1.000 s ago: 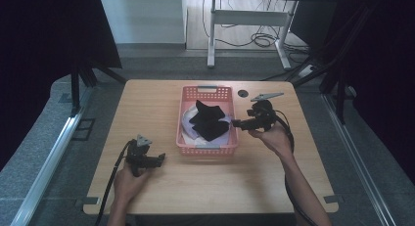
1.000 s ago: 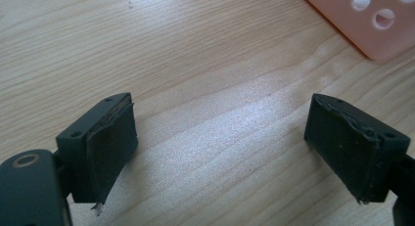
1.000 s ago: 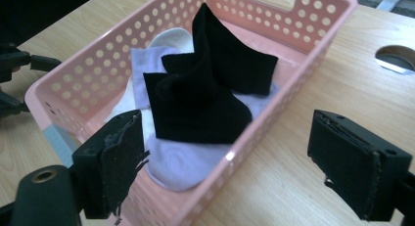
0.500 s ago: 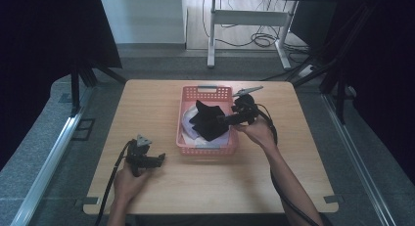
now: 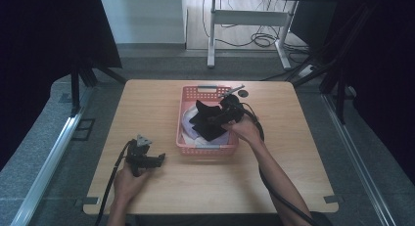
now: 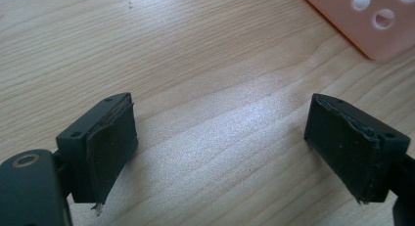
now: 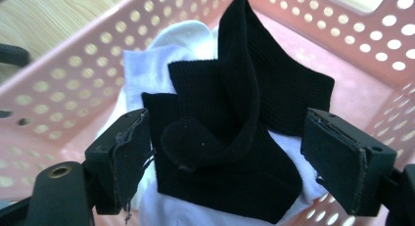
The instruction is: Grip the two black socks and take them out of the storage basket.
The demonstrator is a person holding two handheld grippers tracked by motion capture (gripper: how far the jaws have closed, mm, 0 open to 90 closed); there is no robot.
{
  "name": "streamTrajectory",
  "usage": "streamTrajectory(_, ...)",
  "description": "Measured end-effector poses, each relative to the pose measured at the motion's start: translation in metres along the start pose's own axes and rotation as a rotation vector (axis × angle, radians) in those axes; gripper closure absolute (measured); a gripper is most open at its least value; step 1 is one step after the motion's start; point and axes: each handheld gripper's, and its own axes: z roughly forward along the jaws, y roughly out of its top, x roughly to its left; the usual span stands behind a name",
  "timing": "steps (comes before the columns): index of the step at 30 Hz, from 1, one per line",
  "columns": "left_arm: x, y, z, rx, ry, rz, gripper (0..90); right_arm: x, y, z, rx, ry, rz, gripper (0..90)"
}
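Observation:
A pink perforated basket (image 5: 205, 149) stands mid-table and holds a folded black sock (image 5: 206, 124) on top of white cloth (image 5: 188, 124). My right gripper (image 5: 214, 119) reaches into it from the right, angled down at the sock. In the right gripper view the black sock (image 7: 235, 138) bulges up between the open jaws of the right gripper (image 7: 226, 133). They have just been closing a little, and the pads stand apart from the fabric. White cloth (image 7: 147, 69) lies under it inside the basket (image 7: 49, 103). My left gripper (image 5: 157, 160) rests open on the table at the front left, with bare wood between the jaws of the left gripper (image 6: 220, 118).
The wooden table (image 5: 293, 152) has free surface on both sides of the basket. A corner of the basket (image 6: 372, 30) shows ahead of the left gripper. A small dark disc (image 5: 243, 93) lies behind the basket. Dark curtains and stands ring the table.
The right gripper has moved left and down, from beside the basket's right rim to over the black sock inside it. The left gripper has stayed put.

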Motion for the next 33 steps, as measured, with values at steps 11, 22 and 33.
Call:
streamTrajectory(11, 0.000, 0.000, 0.000, 0.001, 0.001, 0.001, 11.9, 0.005, 0.005, 0.017, 0.095, -0.007, -0.044, 54.9)
streamTrajectory(22, 0.000, 0.000, 0.000, 0.001, 0.001, 0.001, 11.9, 0.013, 0.009, 0.008, 0.084, -0.004, -0.063, 83.8)
streamTrajectory(33, 0.000, 0.000, 0.000, 0.000, 0.000, 0.000, 11.8, 0.018, 0.025, -0.029, -0.058, 0.038, -0.068, 83.9)
